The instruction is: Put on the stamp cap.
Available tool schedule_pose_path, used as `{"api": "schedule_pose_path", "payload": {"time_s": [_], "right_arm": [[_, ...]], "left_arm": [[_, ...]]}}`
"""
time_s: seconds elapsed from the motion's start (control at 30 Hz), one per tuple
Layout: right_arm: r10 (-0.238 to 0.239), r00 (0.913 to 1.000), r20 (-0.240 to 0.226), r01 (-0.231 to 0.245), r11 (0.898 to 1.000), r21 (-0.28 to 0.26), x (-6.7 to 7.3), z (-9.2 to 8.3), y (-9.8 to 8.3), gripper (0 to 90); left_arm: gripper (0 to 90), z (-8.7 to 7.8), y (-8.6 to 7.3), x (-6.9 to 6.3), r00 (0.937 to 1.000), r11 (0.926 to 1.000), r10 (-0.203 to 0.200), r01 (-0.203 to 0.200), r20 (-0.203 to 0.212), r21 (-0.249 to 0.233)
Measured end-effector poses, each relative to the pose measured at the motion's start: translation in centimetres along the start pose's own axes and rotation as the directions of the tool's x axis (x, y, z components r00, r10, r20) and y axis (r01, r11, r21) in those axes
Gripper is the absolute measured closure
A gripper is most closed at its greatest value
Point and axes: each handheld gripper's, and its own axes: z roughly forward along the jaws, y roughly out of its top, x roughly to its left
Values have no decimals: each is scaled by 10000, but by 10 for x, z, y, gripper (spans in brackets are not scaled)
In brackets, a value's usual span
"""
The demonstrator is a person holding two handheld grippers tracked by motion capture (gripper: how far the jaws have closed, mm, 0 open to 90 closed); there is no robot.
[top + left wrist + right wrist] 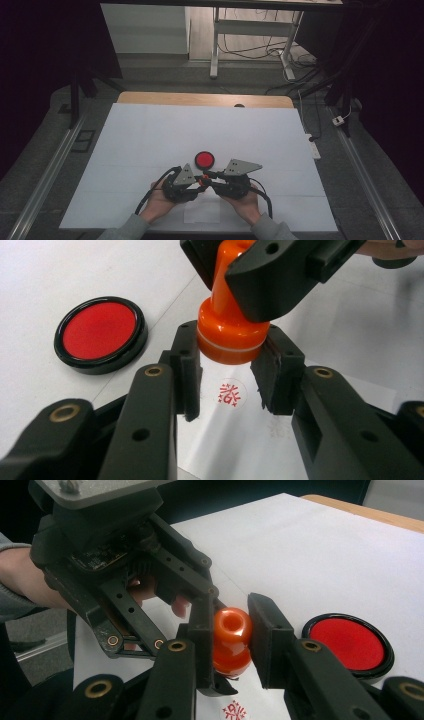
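An orange stamp (227, 337) hangs just above a small paper slip (235, 450) that bears a round red imprint (230, 392). My left gripper (231, 382) is shut on the stamp's wide base. My right gripper (234, 635) is shut on the stamp's narrow handle (231, 627), and one of its black fingers (275, 282) reaches in from above. In the high view both grippers, left (196, 183) and right (208, 178), meet nose to nose over the stamp (202, 179) near the table's front edge.
A round black ink pad with a red face (204, 160) lies open just beyond the grippers. A large white sheet (150, 135) covers the table, with a wooden edge (200, 99) at the back. A table frame and cables stand on the floor beyond.
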Motion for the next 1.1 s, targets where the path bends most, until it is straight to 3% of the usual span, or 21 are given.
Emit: {"api": "schedule_pose_path", "payload": {"time_s": [1.1], "right_arm": [[-9,10000,52,11,9994,-340,4,-1,-5,728]], "left_arm": [[652,-2,2,-5,9997,9999,102,-100,-210,99]]}}
